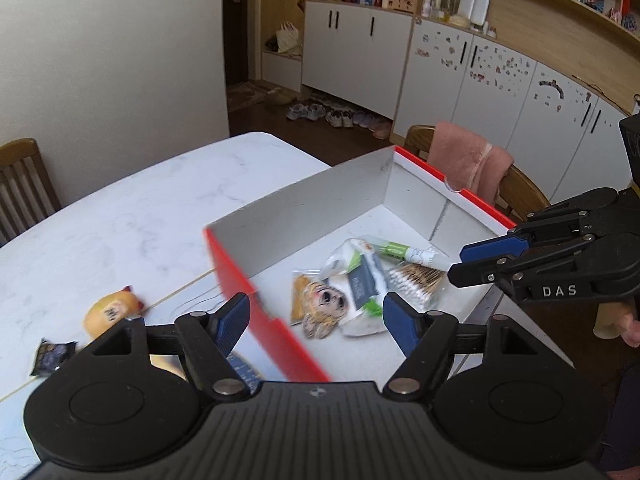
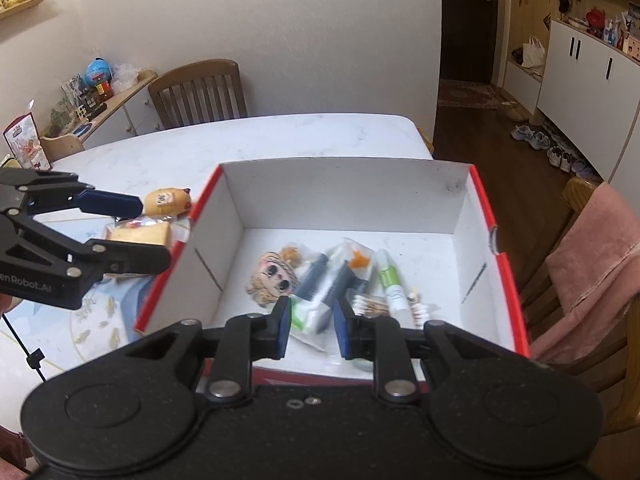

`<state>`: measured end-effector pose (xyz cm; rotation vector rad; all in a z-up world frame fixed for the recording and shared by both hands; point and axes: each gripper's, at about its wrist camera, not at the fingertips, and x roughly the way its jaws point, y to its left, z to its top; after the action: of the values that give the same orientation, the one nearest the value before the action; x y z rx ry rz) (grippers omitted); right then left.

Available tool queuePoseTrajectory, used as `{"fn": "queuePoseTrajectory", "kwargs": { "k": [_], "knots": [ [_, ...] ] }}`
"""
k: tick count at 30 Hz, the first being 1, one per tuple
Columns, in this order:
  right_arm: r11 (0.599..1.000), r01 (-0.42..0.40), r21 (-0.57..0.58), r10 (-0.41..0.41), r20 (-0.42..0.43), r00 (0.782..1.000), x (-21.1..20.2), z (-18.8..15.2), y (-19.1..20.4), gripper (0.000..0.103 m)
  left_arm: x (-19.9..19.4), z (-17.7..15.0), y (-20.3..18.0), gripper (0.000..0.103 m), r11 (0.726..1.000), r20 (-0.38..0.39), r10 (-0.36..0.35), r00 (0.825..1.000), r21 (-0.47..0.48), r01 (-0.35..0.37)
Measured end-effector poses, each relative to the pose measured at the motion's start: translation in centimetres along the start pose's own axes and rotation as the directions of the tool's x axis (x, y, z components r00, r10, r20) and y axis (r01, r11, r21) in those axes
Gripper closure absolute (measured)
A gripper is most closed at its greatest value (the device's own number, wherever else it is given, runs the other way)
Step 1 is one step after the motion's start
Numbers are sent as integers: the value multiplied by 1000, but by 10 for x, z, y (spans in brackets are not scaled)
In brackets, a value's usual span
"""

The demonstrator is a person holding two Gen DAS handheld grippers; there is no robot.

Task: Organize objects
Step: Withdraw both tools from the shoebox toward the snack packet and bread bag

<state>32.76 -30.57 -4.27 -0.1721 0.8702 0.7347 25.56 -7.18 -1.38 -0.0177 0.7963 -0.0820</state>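
Blue-padded left gripper (image 1: 316, 320) hangs empty, jaws apart, straddling the red-edged box (image 1: 256, 292) wall; right gripper (image 2: 310, 326) nearly closed, empty. Yellow bread packet (image 1: 110, 312) waits outside; descending could catch that wall.

My left tool (image 1: 316, 320) points steeply down, jaws wide apart with nothing pinched. My right tool (image 2: 310, 328) tilts down likewise, jaws nearly together, empty; fingers (image 1: 632, 326) at three o'clock grip its handle.
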Motion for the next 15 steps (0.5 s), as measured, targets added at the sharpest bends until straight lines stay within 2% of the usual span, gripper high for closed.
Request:
{"fn": "queuePoseTrajectory", "kwargs": {
  "k": [2, 4, 10, 13, 15],
  "knots": [
    [1000, 2, -6, -2, 3, 1000, 0, 1, 9, 80, -10, -6, 8, 30, 1000, 14, 13, 1000, -3, -13],
    [1000, 7, -13, -6, 6, 1000, 0, 2, 18, 80, -19, -13, 18, 24, 1000, 18, 6, 1000, -21, -5],
    [1000, -1, -14, 1, 15, 1000, 3, 4, 48, 78, -40, -35, 54, 24, 996, 23, 24, 999, -83, -22],
    [1000, 7, -20, -6, 21, 1000, 6, 6, 64, 74, -51, -47, 73, 24, 993, 31, 35, 999, -117, -31],
    [1000, 6, -20, -5, 26, 1000, 7, 8, 73, 67, -57, -54, 85, 24, 991, 32, 37, 999, -134, -32]
  ]
}}
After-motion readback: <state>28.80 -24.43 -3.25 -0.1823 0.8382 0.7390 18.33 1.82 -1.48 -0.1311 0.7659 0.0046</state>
